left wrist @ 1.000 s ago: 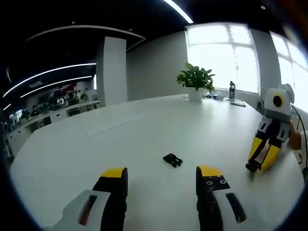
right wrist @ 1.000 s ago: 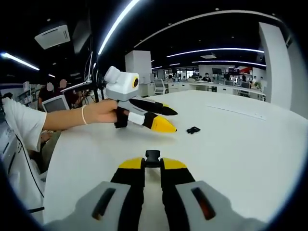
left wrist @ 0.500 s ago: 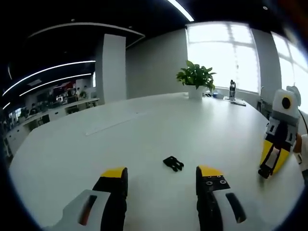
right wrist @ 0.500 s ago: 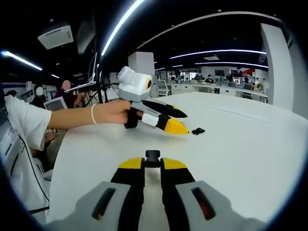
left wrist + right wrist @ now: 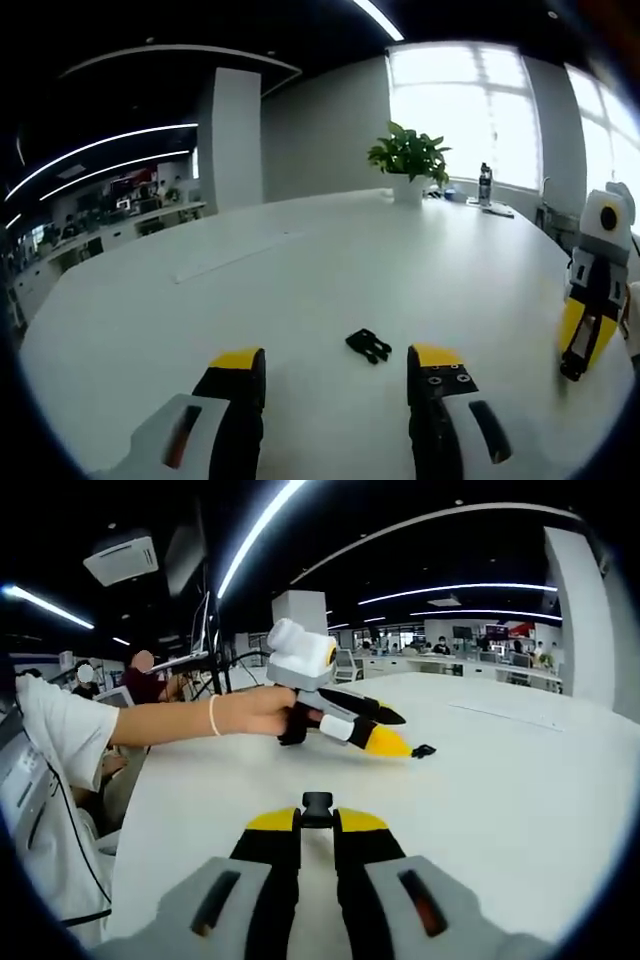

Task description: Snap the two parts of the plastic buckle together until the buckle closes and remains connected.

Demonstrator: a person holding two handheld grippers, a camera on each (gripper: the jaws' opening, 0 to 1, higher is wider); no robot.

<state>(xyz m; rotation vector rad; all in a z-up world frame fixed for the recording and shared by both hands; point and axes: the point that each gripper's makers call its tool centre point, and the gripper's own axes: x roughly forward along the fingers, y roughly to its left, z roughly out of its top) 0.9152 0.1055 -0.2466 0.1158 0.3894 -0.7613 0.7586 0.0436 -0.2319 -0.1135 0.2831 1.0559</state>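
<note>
- Loose buckle half lies on the white table, at 12 o'clock between the left gripper jaws, which stand wide apart.
- Right gripper is clamped on the other buckle half.
- Advice: straddle the loose piece squarely, close on its body, leave the mating end exposed.

The small black plastic buckle part lies on the plain white table at lower centre of the left gripper view. The left gripper and right gripper share one scheme — yellow tips, black jaws, grey bodies. Upper centre, the leafy plant is green, in a white pot.
</note>
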